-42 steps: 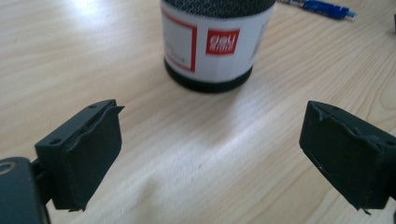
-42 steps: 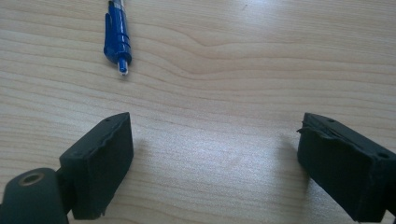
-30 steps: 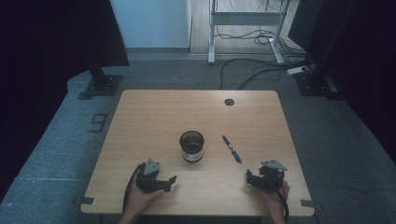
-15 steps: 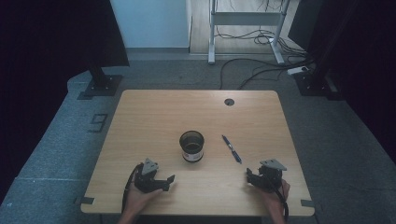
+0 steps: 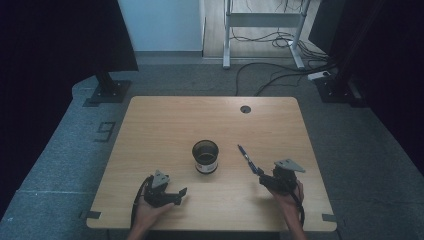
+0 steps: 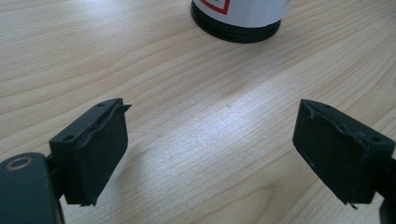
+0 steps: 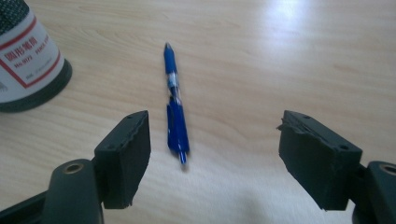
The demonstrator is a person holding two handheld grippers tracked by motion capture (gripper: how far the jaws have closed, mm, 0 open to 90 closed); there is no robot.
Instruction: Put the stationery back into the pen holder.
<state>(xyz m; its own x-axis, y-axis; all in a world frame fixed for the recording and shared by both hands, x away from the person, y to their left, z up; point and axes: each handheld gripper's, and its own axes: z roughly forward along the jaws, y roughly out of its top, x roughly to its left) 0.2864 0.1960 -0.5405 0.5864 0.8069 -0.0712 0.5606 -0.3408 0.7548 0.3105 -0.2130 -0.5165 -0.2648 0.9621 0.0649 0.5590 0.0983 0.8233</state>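
Note:
A black mesh pen cup [image 5: 205, 156] with a white and red label stands at the table's middle. A blue pen [image 5: 247, 158] lies flat to its right. My right gripper [image 5: 263, 177] hovers just short of the pen's near end. In the right gripper view the pen [image 7: 175, 105] points away, and its near tip lies close to the left jaw of that gripper [image 7: 212, 135]. These jaws have just been closing and stand apart, touching nothing. My left gripper [image 5: 181, 192] rests near the front edge. Its jaws [image 6: 210, 116] have also been closing, with bare wood between them and the cup's base [image 6: 236, 21] ahead.
The wooden table [image 5: 165, 120] has a round cable hole [image 5: 245, 109] at its back right. Dark stands and loose cables sit on the grey floor behind it. Black tape marks the table's front corners.
My right gripper has lifted and moved forward and left, closer to the pen's near end. The left hand, the cup and the pen have kept their places.

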